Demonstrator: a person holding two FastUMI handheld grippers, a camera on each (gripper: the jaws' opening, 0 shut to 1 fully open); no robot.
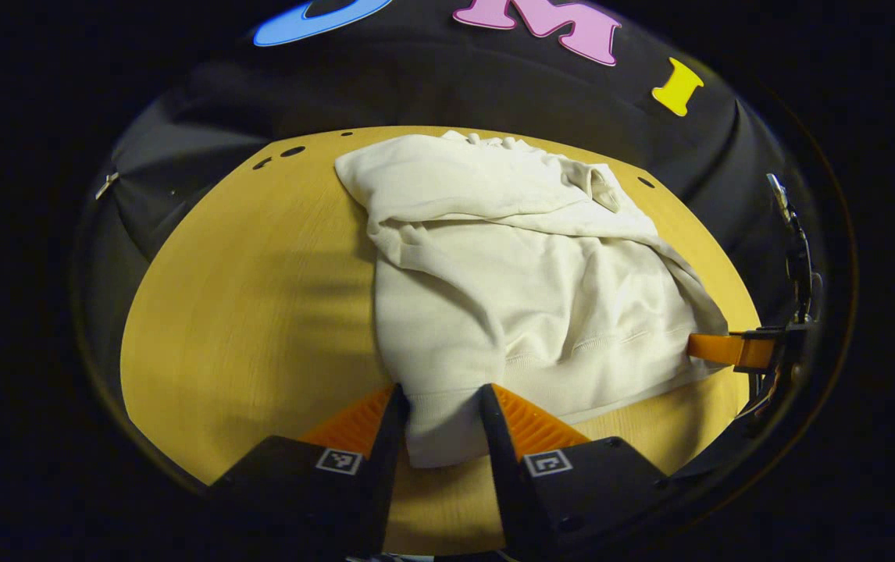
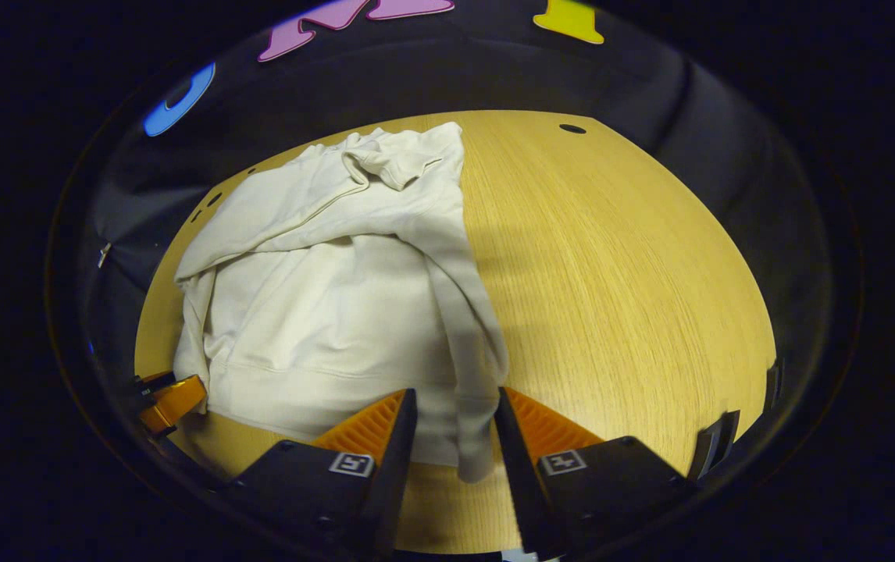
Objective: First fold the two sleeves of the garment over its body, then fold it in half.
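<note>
A cream hooded sweatshirt (image 1: 525, 281) lies on the wooden table (image 1: 260, 312), hood at the far end and both sleeves laid over its body. My left gripper (image 1: 442, 406) is at the near left corner of the hem, and the cloth fills the narrow gap between its fingers. My right gripper (image 2: 457, 410) holds the near right corner of the sweatshirt (image 2: 322, 304), pinching the hem together with a sleeve end that hangs down. Each gripper also shows in the other view, at the opposite hem corner: the right gripper (image 1: 721, 349) and the left gripper (image 2: 174, 402).
Bare table top lies to the left of the sweatshirt in the left gripper view and to the right of it (image 2: 619, 281) in the right gripper view. Small round holes (image 1: 291, 151) dot the far edge. Black cloth walls surround the table.
</note>
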